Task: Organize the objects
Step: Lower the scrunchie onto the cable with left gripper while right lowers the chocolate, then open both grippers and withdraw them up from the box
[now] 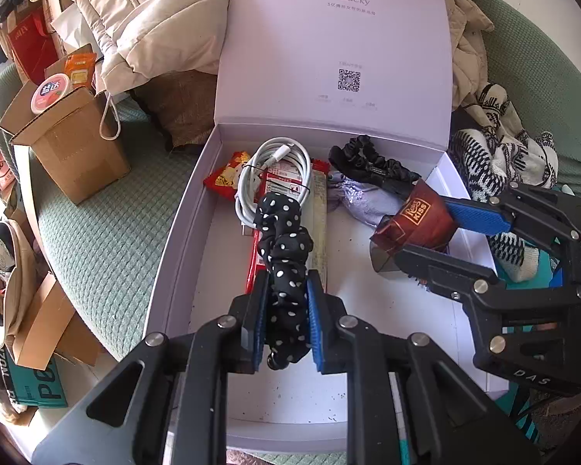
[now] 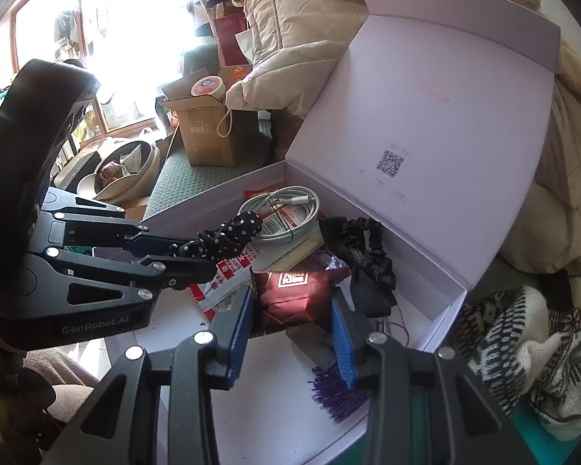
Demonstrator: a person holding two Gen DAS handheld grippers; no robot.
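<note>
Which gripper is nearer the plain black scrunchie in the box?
Right. The right gripper, shut on a brown packet, sits just beside the black scrunchie; the left gripper, holding a polka-dot scrunchie, is farther back.

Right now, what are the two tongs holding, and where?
Left tongs pinch the polka-dot scrunchie at its near end. Right tongs clamp the reddish-brown packet by its sides.

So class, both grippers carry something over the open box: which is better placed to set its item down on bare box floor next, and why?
Probably the left. The left gripper holds the polka-dot scrunchie above bare floor of the lilac box, while the right gripper, holding the red-brown packet, hangs over items already piled there.
</note>
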